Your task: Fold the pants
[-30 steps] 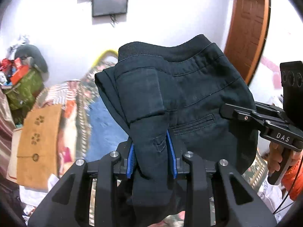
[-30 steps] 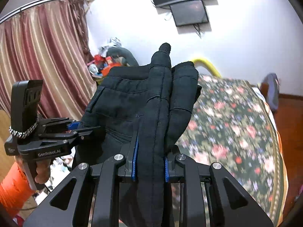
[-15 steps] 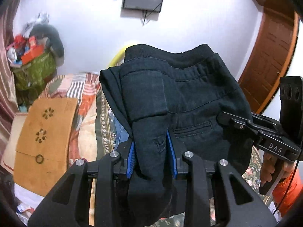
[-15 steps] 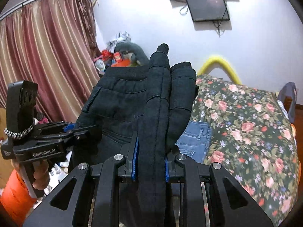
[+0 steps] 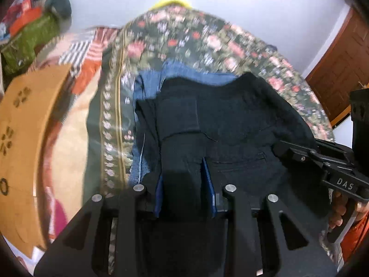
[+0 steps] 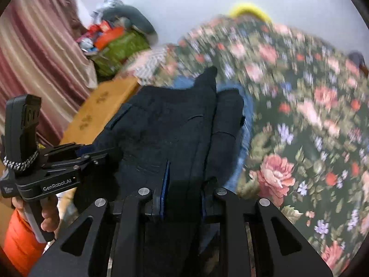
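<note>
Spreading under everything, the floral bedspread [image 6: 299, 120] was seen with folded blue jeans [image 5: 150, 85] lying directly beneath the dark pants [image 5: 230, 120], a brown board [image 5: 25, 138] well off to the left. The pants were slung crosswise, long axis running gripper to gripper, hanging just above the jeans. Thick folds were clamped at either end by the left gripper [image 5: 183, 180] and right gripper [image 6: 184, 180], jaws having just eased slightly apart, cloth between them.

The folded pants [image 5: 230, 120] are lying over the jeans [image 5: 150, 80] on the bed [image 6: 299, 115], a gripper at each near corner; the wooden board [image 5: 20, 138] is sitting beyond the bed's left edge, the bag pile [image 6: 115, 43] behind it
</note>
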`<action>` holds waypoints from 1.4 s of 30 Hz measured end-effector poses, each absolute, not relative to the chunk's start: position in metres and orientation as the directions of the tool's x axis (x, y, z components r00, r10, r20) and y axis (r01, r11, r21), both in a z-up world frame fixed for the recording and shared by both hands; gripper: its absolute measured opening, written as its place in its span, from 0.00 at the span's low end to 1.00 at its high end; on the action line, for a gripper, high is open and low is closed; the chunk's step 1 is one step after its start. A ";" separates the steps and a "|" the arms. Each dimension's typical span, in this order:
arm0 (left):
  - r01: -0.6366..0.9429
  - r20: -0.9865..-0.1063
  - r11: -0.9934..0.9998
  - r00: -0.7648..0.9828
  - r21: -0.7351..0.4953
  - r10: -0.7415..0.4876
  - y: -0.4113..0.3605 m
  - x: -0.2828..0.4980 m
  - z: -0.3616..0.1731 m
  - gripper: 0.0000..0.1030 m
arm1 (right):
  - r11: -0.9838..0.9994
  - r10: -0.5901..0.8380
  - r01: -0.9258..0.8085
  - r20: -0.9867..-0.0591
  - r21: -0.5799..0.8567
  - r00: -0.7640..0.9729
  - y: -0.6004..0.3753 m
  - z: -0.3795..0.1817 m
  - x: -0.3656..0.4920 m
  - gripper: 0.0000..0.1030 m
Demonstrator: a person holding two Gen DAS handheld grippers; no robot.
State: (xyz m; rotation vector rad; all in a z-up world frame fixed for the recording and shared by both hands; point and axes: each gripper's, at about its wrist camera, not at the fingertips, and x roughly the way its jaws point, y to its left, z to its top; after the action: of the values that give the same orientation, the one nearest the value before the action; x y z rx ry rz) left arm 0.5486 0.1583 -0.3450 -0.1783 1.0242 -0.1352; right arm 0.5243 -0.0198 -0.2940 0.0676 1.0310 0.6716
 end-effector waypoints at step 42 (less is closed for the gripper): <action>-0.023 -0.236 0.999 0.972 -0.047 0.012 0.079 0.090 -0.040 0.43 | 0.804 0.591 -0.592 -0.164 0.047 0.790 -0.109 -0.019 0.132 0.31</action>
State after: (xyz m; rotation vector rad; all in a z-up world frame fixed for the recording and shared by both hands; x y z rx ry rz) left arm 0.0897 0.0794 -0.0400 -0.0499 0.2376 0.0177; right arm 0.1318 -0.1095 -0.0188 -0.0071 0.1745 0.6373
